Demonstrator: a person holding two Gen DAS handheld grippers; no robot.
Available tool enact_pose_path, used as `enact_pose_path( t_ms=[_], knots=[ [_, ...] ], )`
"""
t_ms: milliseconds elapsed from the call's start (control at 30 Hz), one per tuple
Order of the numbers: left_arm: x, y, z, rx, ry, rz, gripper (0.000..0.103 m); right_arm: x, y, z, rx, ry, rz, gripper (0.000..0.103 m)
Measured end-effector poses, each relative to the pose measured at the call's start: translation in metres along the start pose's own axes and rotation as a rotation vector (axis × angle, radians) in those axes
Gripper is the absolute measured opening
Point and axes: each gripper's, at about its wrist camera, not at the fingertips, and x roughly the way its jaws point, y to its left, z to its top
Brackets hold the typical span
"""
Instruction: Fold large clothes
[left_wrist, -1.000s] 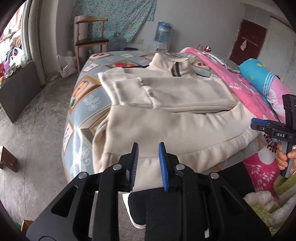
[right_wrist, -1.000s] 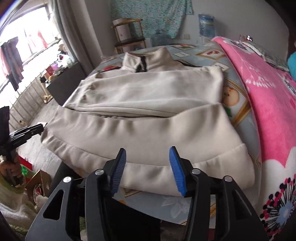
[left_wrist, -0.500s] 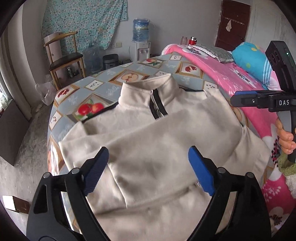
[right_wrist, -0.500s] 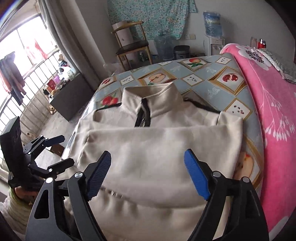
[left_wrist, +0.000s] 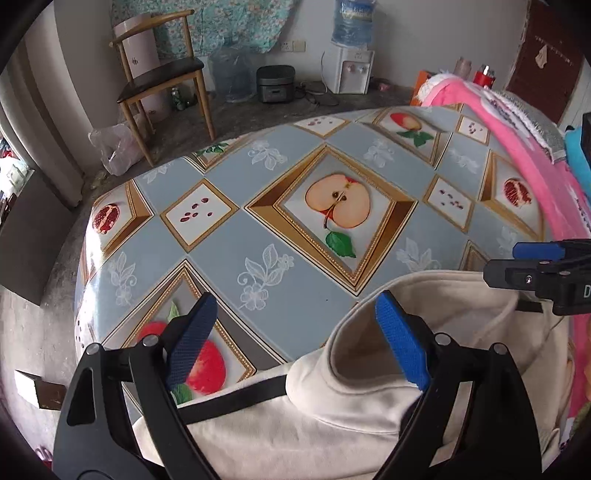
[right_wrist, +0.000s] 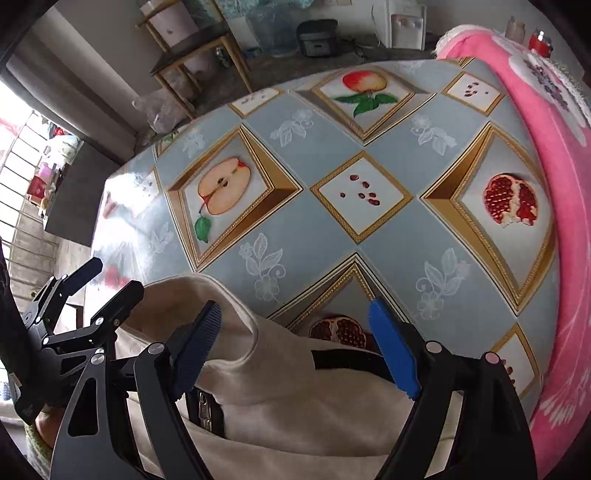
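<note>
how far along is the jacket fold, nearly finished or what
Partly done, it seems. The cream jacket lies on the fruit-print cloth, collar up. Left gripper and right gripper hang open over the collar end, holding nothing. The body is out of view, so remaining folds can't be judged.

A fruit-printed cloth (left_wrist: 258, 236) in grey-blue and gold covers the bed, with a pink blanket (left_wrist: 517, 147) lying along its right side. Beyond the far edge, a wooden chair (left_wrist: 162, 81) stands at the left with a plastic bag (left_wrist: 118, 147) at its feet. A dark rice cooker (left_wrist: 275, 83) and a white water dispenser (left_wrist: 349, 70) sit by the far wall.
</note>
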Motion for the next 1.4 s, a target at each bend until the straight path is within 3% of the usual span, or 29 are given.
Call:
enact_pose_path(
  t_ms=[100,267,367,500,633,800,1067,1233,1333,1400],
  knots=[
    [0.008,-0.009,-0.006,0.077,0.037,0.010,0.084,0.013,0.003,-0.005,-0.050,0.067,-0.006,0.080],
    [-0.003,-0.018,-0.025,0.196,0.027,0.014,0.084,0.003,0.009,-0.028,-0.143,0.076,-0.012,0.080],
    [-0.014,-0.021,-0.031,0.223,0.017,-0.014,0.061,-0.009,0.013,-0.041,-0.189,0.067,0.000,0.077],
    [-0.029,-0.032,-0.044,0.308,-0.008,-0.028,0.024,-0.022,0.022,-0.059,-0.255,0.035,-0.022,0.057],
    [-0.045,-0.041,-0.061,0.387,-0.037,-0.034,0.011,-0.033,0.025,-0.073,-0.306,0.006,-0.027,0.036],
    [-0.064,-0.044,-0.087,0.443,-0.065,-0.070,0.007,-0.038,0.031,-0.105,-0.383,-0.013,-0.064,0.020],
    [-0.061,-0.052,-0.130,0.504,-0.051,-0.077,0.007,-0.026,0.031,-0.161,-0.432,-0.006,-0.162,0.019],
    [-0.065,-0.048,-0.137,0.517,-0.067,-0.097,0.007,-0.089,0.032,-0.162,-0.432,-0.183,-0.018,0.020],
    [-0.066,-0.048,-0.141,0.548,-0.075,-0.107,0.007,-0.121,0.035,-0.142,-0.385,-0.287,0.046,0.024],
    [-0.067,-0.050,-0.146,0.583,-0.085,-0.100,0.007,-0.123,0.039,-0.121,-0.342,-0.303,0.071,0.024]
  ],
)
